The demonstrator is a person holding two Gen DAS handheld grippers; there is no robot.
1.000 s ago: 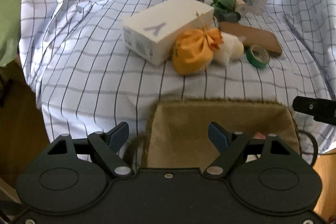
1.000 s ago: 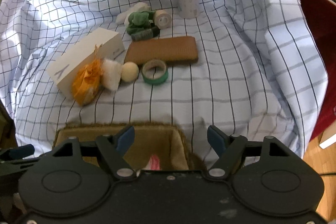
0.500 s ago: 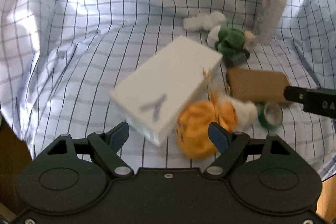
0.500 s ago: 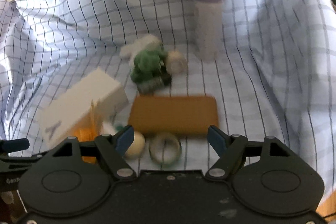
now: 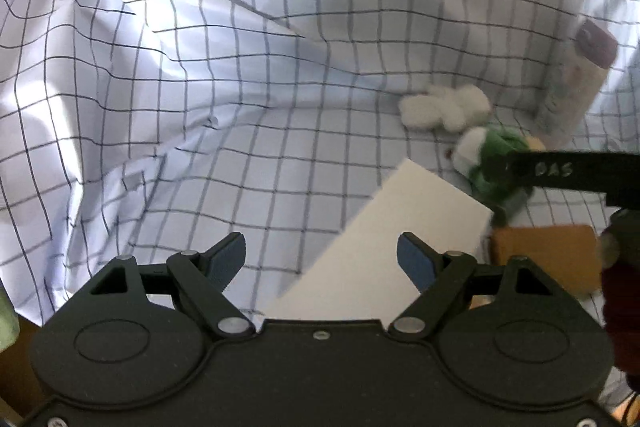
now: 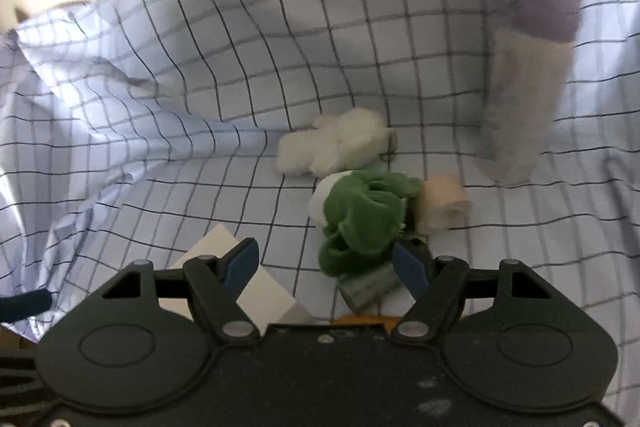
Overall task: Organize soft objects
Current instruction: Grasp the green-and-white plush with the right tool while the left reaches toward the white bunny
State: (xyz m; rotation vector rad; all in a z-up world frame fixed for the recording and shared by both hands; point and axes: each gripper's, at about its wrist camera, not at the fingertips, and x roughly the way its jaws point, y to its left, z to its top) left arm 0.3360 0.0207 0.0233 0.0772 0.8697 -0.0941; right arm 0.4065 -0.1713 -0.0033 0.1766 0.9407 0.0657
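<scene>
On the far left the checked cloth (image 5: 168, 75) lies rumpled and bare, so nothing there needs handling. Next comes the left gripper (image 5: 320, 259), its fingers spread wide and gripping nothing; the white box (image 5: 384, 247) sits below and between them, a hard thing that looks best left alone in a sort of soft items. Further right, the right gripper (image 6: 325, 259) hangs over the green cloth bundle (image 6: 360, 223), its jaws closing, with the lower part of the bundle between them and the right pad just at its edge — no firm pinch shows yet. The step in hand looks to be the pick-up of that bundle. To do it well, I would centre the fingers on the thick green folds rather than on the grey piece (image 6: 372, 285) tucked underneath, let the pads sink in before lifting, and rise straight so the neighbours stay put. Those neighbours crowd it: the white fluffy piece (image 6: 332, 145) lies just behind, and the beige roll (image 6: 440, 207) touches its right side — a sideways drag would likely pull that roll along. Farthest right stands the tall purple-capped container (image 6: 524, 83), upright and blurred, well apart from the grasp.
</scene>
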